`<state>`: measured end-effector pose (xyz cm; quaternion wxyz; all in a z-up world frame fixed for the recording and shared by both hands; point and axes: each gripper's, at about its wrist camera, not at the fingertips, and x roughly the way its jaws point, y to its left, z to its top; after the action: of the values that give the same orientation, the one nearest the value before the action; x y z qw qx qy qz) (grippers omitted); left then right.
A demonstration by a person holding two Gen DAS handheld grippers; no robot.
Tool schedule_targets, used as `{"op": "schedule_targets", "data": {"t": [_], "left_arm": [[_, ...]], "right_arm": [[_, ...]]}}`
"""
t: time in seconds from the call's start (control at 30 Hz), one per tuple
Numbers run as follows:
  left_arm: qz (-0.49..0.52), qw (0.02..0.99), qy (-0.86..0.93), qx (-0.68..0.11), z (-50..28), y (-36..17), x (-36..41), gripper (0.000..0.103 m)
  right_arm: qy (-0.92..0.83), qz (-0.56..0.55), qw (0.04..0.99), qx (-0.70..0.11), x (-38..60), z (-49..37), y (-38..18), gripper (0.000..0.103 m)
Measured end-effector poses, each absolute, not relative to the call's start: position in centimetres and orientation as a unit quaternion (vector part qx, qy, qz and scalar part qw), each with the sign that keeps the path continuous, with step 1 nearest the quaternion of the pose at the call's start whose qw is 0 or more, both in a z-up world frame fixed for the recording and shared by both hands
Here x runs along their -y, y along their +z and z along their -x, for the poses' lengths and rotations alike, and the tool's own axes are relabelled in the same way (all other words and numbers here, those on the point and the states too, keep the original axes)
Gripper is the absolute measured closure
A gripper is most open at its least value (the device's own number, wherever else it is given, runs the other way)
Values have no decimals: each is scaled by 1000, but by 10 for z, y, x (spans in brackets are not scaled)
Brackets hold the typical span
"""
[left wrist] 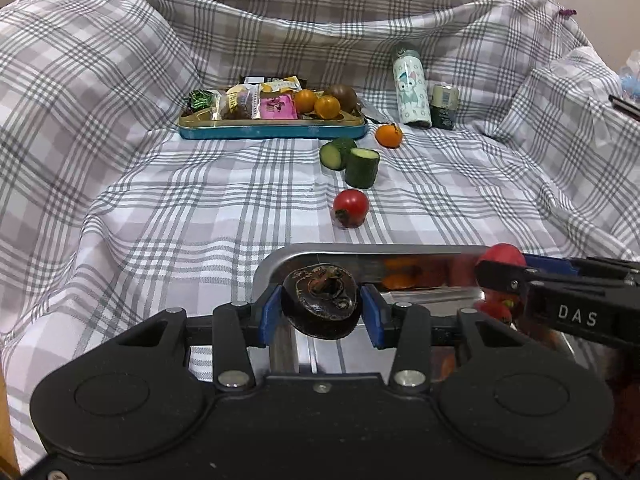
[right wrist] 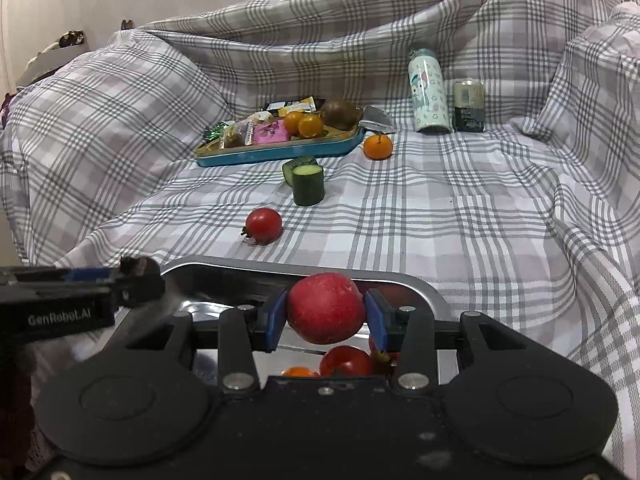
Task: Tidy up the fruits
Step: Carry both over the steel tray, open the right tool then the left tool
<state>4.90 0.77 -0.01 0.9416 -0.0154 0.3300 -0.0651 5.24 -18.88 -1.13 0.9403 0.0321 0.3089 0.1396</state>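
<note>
The steel tray [right wrist: 420,284] lies on the checked bedsheet [left wrist: 160,220], nearest the cameras; it already holds a tomato and an orange fruit. Above its left part, the left gripper [left wrist: 322,306] has its jaws clamped on a dark wrinkled fruit [left wrist: 320,304]. Above its centre, the right gripper [right wrist: 326,310] has its jaws clamped on a red apple [right wrist: 326,308]. Lower each fruit over a bare part of the tray, then part the jaws. Beyond the tray a loose tomato [left wrist: 351,208] remains.

2 cucumber pcs [left wrist: 352,159], 2 trays [left wrist: 272,130].
</note>
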Motion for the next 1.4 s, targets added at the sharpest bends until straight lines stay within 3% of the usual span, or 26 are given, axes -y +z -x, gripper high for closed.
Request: {"op": "schedule_targets", "data": {"t": [1.4], "left_arm": [[17, 935, -65, -348, -54, -6, -6, 52]], "right_arm": [[169, -27, 930, -326, 180, -57, -19, 57]]}}
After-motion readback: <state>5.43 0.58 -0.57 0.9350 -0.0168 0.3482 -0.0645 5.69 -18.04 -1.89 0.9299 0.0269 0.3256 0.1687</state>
